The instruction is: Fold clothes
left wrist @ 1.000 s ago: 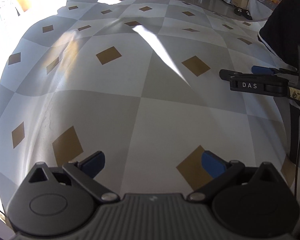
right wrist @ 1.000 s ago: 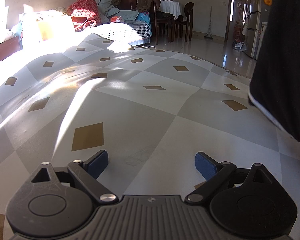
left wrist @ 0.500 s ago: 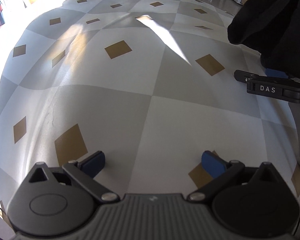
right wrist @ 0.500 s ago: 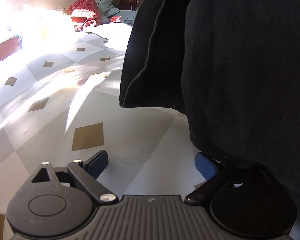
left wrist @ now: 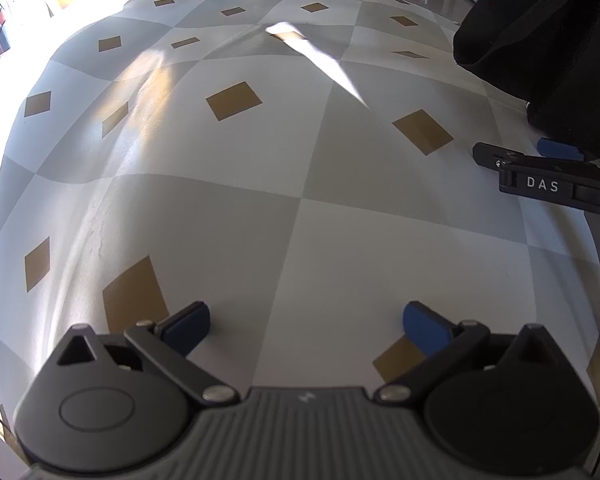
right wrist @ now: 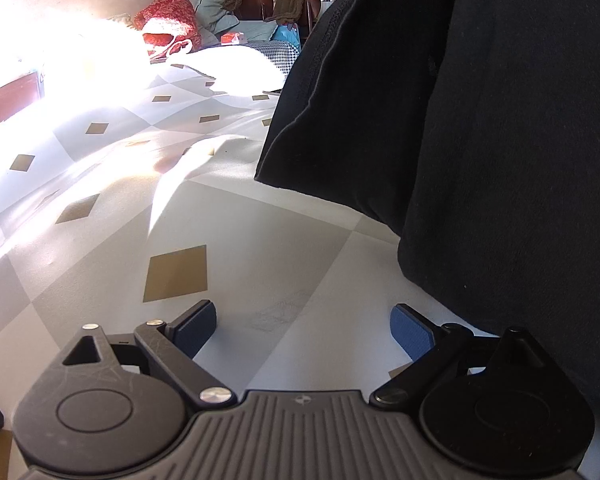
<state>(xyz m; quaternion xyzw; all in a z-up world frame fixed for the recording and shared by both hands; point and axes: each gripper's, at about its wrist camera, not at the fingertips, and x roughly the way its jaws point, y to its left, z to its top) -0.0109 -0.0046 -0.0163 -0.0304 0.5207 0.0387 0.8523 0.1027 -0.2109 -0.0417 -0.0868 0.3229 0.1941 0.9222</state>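
Both the left gripper (left wrist: pixel 306 322) and right gripper (right wrist: pixel 303 326) are hovering released over the checkered cloth (left wrist: pixel 260 208). The black garment (right wrist: pixel 480 120) is hanging just beside the right gripper's right finger.

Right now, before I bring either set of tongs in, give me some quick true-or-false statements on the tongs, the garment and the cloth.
1. The left tongs are open and empty. True.
2. The right tongs are clamped on the black fabric garment. False: they are open, with nothing between the pads.
3. The garment lies to the right of the right tongs. True.
4. The grey-and-white checked cloth with tan diamonds is plain blue. False.
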